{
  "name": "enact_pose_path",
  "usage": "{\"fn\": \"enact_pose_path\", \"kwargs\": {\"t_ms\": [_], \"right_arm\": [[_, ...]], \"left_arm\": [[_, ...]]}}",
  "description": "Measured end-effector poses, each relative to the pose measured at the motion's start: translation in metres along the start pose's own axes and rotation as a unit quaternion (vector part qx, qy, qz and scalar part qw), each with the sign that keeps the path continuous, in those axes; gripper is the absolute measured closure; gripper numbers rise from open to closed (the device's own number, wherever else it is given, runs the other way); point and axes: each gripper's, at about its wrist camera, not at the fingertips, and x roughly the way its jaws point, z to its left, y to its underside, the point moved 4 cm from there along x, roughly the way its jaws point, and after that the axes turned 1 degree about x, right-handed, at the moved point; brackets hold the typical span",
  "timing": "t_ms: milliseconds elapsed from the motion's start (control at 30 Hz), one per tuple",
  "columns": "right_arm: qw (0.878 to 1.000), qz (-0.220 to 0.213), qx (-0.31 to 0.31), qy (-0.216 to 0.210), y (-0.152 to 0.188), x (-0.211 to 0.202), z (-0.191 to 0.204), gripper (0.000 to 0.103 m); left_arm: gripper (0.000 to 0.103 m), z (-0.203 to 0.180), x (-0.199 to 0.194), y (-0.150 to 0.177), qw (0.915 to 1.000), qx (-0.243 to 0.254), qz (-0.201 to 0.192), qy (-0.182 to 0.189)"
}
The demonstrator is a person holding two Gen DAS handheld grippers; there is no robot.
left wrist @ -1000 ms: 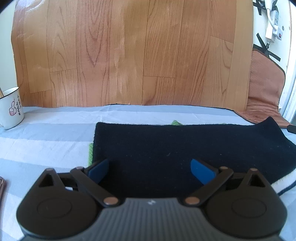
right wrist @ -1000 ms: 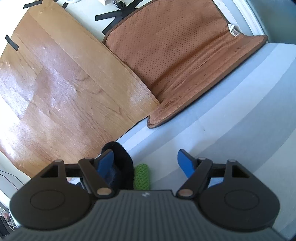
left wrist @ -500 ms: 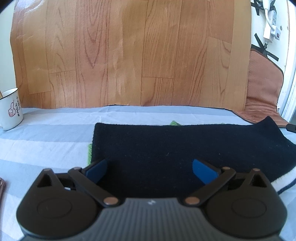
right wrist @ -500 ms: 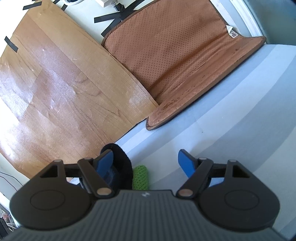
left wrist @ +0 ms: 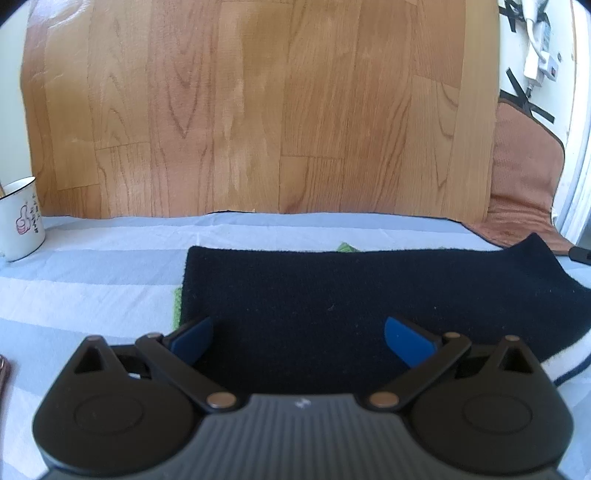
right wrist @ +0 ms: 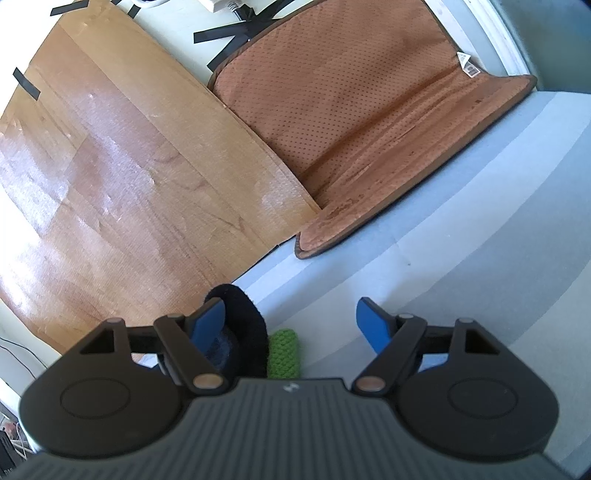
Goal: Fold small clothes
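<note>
I note a white enamel mug [left wrist: 20, 219] with a thumbs-up print standing at the far left on the blue-and-white striped sheet [left wrist: 92, 266]. A wood-grain panel [left wrist: 258, 110] leans upright behind. Beside it, a brown perforated cushion [right wrist: 351, 110] is propped against the wall, black tape strips [right wrist: 229, 33] above it.

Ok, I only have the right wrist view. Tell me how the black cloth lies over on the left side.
Observer: The black cloth lies spread flat across the striped sheet, its far edge straight.
Operator: Report the left hand-held gripper.
Observer: The left hand-held gripper is open over the cloth's near part, gripping nothing.
Operator: Name anything else over there.
Observer: A white enamel mug stands at the far left, apart from the cloth.
</note>
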Motion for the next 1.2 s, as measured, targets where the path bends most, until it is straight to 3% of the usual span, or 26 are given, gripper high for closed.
{"fn": "enact_pose_path", "kwargs": {"t_ms": [67,167,367,567,933,1200], "right_arm": [[1.0,0.001,-0.001,-0.002,-0.001,0.001,0.0,0.022],[1.0,0.0,0.001,-0.005,-0.001,0.0,0.0,0.022],[1.0,0.004,0.014,-0.02,-0.002,0.0,-0.002,0.022],[0.999,0.012,0.017,-0.028,0.001,-0.004,-0.002,0.022],[0.997,0.025,0.026,-0.066,0.02,-0.043,-0.004,0.022],[0.995,0.019,0.036,-0.086,0.022,-0.046,-0.005,0.019]], "left_arm": [[0.0,-0.004,-0.003,0.001,0.9995,-0.009,-0.004,-0.03],[0.0,-0.023,-0.012,0.006,0.9987,-0.014,-0.006,-0.048],[0.0,-0.042,-0.047,0.02,0.9963,-0.062,-0.033,-0.049],[0.0,-0.048,-0.05,0.041,0.9965,-0.026,-0.014,-0.079],[0.0,-0.046,-0.054,0.045,0.9965,-0.041,-0.02,-0.069],[0.0,-0.04,-0.058,0.047,0.9955,-0.074,-0.033,-0.05]]}}
